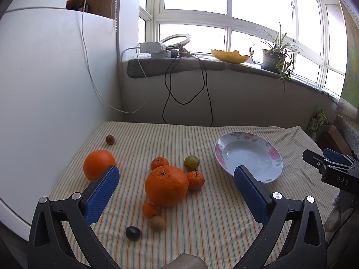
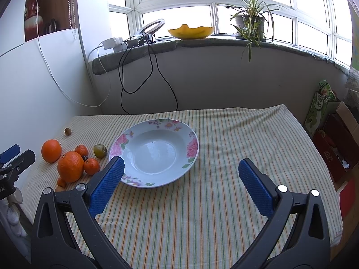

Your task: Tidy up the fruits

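A floral plate (image 1: pixel 272 152) (image 2: pixel 190 145) lies empty on the striped cloth. Left of it lie two big oranges (image 1: pixel 166 185) (image 1: pixel 98 163), three small tangerines (image 1: pixel 159 163) (image 1: pixel 195 180) (image 1: pixel 149 209), a green plum (image 1: pixel 191 162), a dark plum (image 1: pixel 132 232), a brown fruit (image 1: pixel 157 223) and another brown fruit (image 1: pixel 110 139) farther back. My left gripper (image 1: pixel 176 177) is open and empty, above the near big orange. My right gripper (image 2: pixel 181 171) is open and empty, over the plate's near edge.
The striped cloth (image 2: pixel 224 201) covers the table. A white panel (image 1: pixel 44 89) stands at the left edge. Cables (image 1: pixel 186 89) hang from the windowsill behind. Boxes and bags (image 2: pixel 336 139) stand off the table's right side.
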The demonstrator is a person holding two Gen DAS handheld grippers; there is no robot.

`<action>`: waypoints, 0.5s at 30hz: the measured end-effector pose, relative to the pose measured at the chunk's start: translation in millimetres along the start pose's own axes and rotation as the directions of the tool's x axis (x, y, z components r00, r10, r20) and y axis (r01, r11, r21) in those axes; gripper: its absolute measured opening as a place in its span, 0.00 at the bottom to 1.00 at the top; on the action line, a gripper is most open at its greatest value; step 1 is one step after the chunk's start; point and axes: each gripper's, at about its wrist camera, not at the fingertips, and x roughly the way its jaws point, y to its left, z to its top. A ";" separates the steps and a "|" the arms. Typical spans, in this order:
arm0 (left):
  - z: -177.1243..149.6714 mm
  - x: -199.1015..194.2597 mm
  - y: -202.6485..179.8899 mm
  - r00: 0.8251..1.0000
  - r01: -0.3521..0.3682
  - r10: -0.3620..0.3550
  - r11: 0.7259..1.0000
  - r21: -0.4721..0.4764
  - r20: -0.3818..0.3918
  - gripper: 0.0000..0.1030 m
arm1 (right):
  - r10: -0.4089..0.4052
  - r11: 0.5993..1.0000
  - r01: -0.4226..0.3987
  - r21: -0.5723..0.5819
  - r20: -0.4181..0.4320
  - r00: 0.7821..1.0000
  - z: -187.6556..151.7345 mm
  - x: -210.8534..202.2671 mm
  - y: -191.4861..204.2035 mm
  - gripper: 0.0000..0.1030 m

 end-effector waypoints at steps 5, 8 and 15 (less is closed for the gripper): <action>0.1 0.8 0.4 1.000 -0.002 0.002 1.000 -0.003 0.000 0.99 | -0.001 1.000 0.001 -0.001 0.000 1.000 0.1 -0.1 0.5 1.00; -0.2 0.4 1.6 1.000 -0.005 0.005 1.000 -0.006 0.000 0.99 | 0.002 1.000 -0.002 0.000 0.000 1.000 0.3 -0.3 0.7 1.00; -0.1 -0.9 1.2 1.000 -0.004 0.004 1.000 -0.006 0.005 0.99 | 0.003 1.000 -0.003 0.000 0.002 1.000 1.5 -1.3 2.9 1.00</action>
